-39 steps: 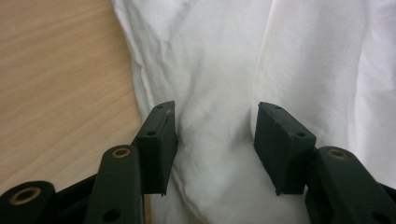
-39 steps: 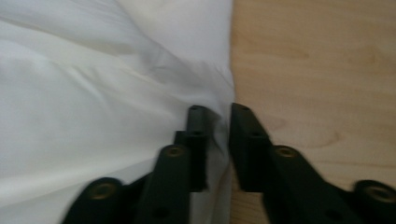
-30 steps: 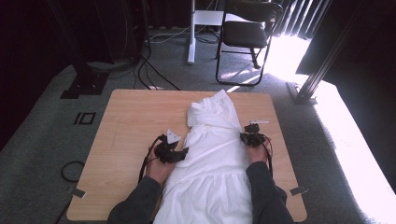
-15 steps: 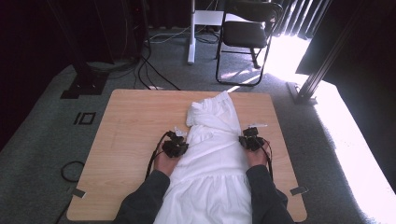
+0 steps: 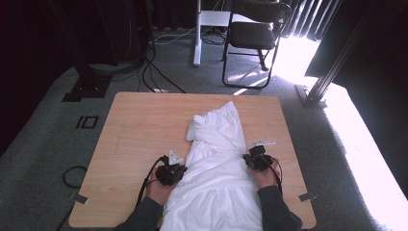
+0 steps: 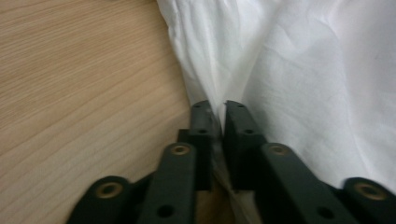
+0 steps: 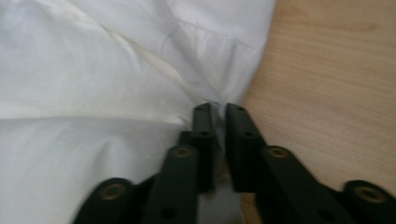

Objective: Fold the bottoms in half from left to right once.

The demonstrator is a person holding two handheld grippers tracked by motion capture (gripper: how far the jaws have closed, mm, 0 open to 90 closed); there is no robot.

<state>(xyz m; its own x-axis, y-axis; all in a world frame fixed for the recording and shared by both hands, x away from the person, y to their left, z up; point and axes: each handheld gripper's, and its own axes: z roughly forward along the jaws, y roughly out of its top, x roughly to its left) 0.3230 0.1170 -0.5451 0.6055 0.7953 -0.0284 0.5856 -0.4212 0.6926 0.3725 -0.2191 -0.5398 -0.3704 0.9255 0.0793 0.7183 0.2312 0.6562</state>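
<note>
White garment [image 5: 216,178] is lying along the table [image 5: 134,125]'s near edge; left gripper [image 6: 215,109] and right gripper [image 7: 217,109], jaws just easing, are pinching its opposite side edges, probably for folding.

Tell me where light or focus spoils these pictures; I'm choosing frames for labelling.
High view: sunlight from the upper right burns out the floor by the chair, while the left background is nearly black. Left gripper view: the white garment is soft and the nearest parts of the jaws blur. Right gripper view: the garment's folds are slightly blurred and low in contrast.
</note>
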